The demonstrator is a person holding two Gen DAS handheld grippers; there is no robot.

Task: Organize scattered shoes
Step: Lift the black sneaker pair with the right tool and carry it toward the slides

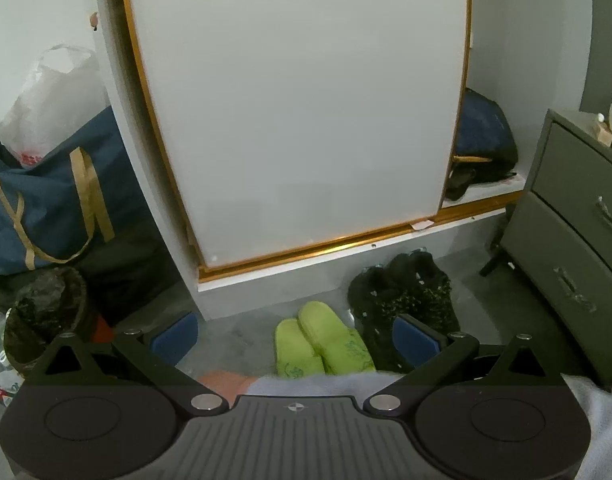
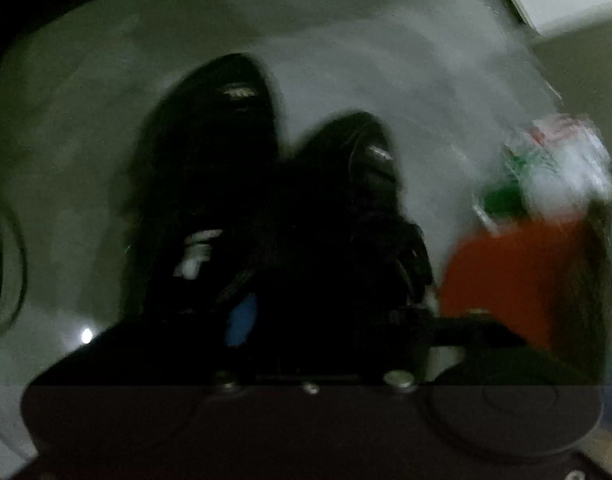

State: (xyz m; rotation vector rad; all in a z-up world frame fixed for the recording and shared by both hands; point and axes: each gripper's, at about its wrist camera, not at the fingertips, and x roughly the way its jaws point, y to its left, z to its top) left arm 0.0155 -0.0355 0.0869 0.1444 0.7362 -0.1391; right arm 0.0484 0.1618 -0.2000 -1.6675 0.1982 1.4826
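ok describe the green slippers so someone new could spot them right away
In the left wrist view, find the big white wardrobe door with the gold trim. On the grey floor just below its base sit the green slippers, side by side, toes toward the wardrobe. They are the only bright lime footwear; the shoes to their right are black.

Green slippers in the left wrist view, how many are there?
2: left slipper and right slipper sit side by side on the floor below the wardrobe; heels partly hidden.
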